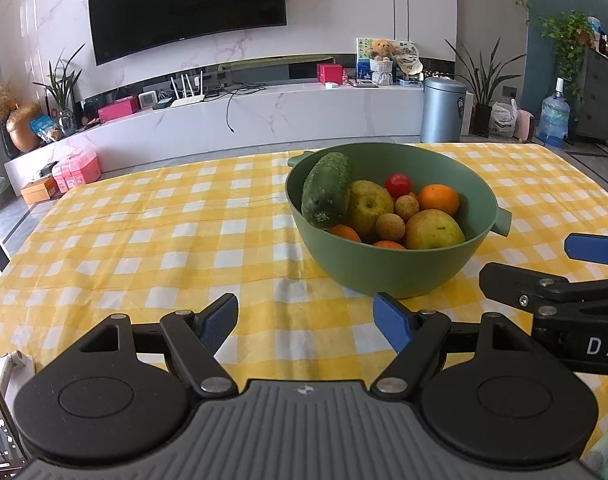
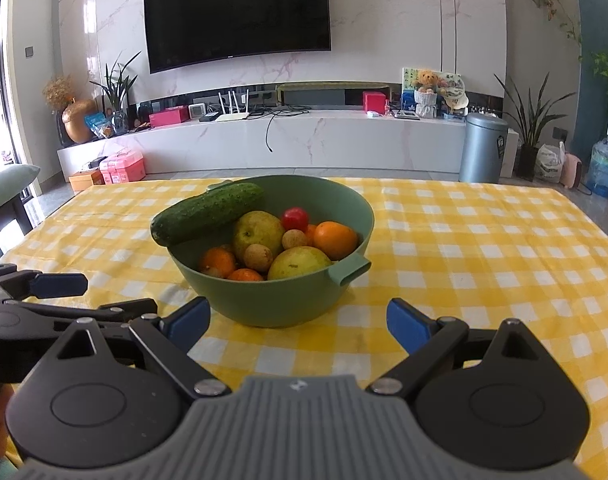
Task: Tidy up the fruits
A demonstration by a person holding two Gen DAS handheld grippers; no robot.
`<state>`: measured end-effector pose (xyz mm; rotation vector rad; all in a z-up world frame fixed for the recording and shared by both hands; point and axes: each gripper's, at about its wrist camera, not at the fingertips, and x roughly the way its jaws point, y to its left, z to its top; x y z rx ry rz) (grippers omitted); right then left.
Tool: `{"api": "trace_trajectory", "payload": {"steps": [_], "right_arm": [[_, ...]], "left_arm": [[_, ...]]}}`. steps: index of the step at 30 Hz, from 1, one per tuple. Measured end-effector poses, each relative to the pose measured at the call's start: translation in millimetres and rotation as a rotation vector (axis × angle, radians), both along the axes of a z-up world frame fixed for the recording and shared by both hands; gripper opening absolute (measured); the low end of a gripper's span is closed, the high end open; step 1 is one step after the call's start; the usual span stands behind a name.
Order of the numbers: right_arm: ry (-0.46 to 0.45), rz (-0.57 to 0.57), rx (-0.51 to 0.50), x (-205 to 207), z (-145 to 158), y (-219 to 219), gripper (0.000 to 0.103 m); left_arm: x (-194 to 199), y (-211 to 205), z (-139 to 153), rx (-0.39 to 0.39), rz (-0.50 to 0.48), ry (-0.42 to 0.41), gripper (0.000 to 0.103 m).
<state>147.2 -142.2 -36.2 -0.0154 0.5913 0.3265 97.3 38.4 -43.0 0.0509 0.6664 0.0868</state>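
On the worktop (image 2: 484, 248), spread with a yellow-and-white checked cloth, the left hand-held gripper (image 1: 306, 322) hovers near the front edge with its blue-padded fingers (image 1: 219, 322) spread wide and nothing between them. Just beyond it and slightly right stands a green bowl (image 1: 388, 268) with two small side handles, about midway between the left and right edges. A cucumber (image 2: 207, 212) lies tilted across the bowl's left rim, one end jutting past it. Inside, from left to right, sit an orange (image 2: 217, 261), a yellow-green pear (image 2: 257, 230), two small tan longan-like fruits (image 2: 259, 257), a red cherry tomato (image 2: 295, 218), a second, larger pear (image 2: 299, 262) at the front, and another orange (image 2: 336, 240) against the right wall; one more orange (image 2: 244, 275) peeks up at the front rim. The right hand-held gripper (image 2: 298, 320) hangs before the bowl, its fingers likewise held apart and empty, touching nothing. The two grippers sit close side by side, each showing at the edge of the other's view.
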Motion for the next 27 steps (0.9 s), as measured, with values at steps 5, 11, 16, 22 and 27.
{"api": "trace_trajectory", "payload": {"steps": [5, 11, 16, 22, 27], "right_arm": [[0.004, 0.001, 0.002, -0.1, -0.8, 0.7, 0.092], [0.007, -0.006, 0.007, -0.2, -1.3, 0.0, 0.092], [0.011, -0.015, 0.008, 0.6, -1.4, -1.0, 0.092], [0.017, -0.022, 0.003, 1.6, -1.8, -1.2, 0.092], [0.032, -0.038, -0.002, 5.2, -3.0, -2.2, 0.092]], "left_arm": [[0.0, -0.1, 0.0, -0.001, 0.000, 0.000, 0.090], [0.0, 0.2, -0.1, -0.006, 0.001, 0.004, 0.090], [-0.8, 0.6, -0.3, -0.012, 0.000, 0.006, 0.090], [-1.4, 1.6, -0.1, -0.014, -0.001, 0.005, 0.090], [-1.2, 2.0, 0.5, -0.017, -0.002, 0.004, 0.090]]}}
